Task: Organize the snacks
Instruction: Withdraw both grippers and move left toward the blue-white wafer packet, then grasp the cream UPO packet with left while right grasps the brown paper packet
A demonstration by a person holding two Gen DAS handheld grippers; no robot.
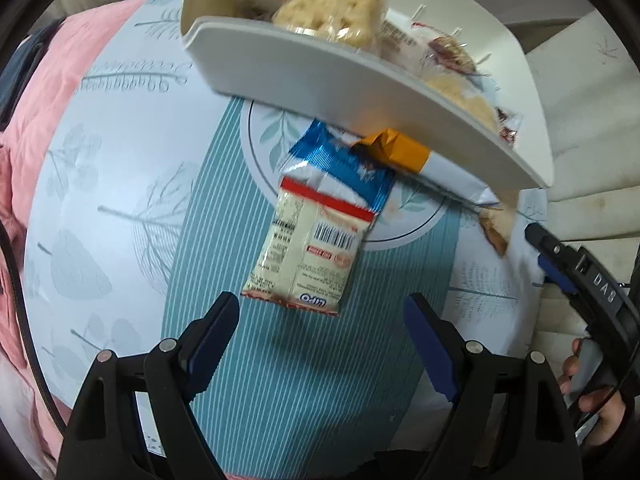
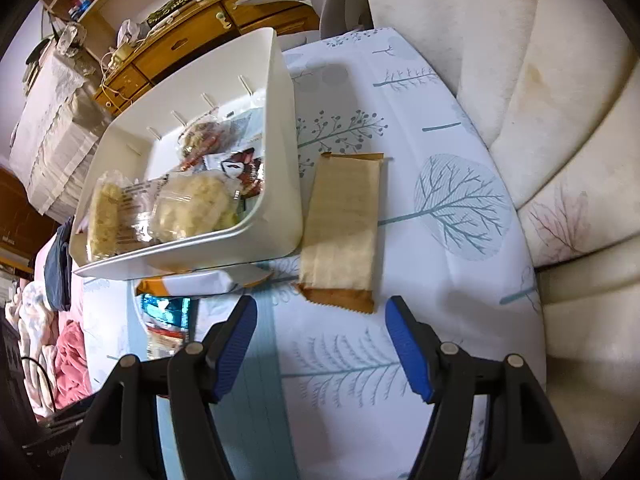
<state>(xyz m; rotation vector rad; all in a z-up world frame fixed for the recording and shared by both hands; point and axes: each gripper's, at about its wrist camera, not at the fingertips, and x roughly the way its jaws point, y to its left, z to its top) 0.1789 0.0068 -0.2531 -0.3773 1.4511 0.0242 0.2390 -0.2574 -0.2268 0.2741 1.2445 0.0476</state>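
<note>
Table under a leaf-and-tree print cloth point(image 2: 440, 128); pink bedding point(image 1: 36, 128) at left, cream sofa point(image 2: 560, 100) at right. Left gripper point(image 1: 320, 316): fingers spread wide, nothing held, hovering just short of a cream snack packet point(image 1: 308, 248) marked "LiPO", barcode visible. Blue foil packet point(image 1: 340, 164) and orange-white packet point(image 1: 416, 160) beyond it, tucked against the white bin point(image 1: 320, 72), which holds wrapped biscuits point(image 1: 336, 8). Right gripper point(image 2: 320, 344): fingers wide apart, empty, near a tan wafer packet point(image 2: 344, 224) lying just beside the bin wall. "DAS" legible on the right gripper body in left view.
</note>
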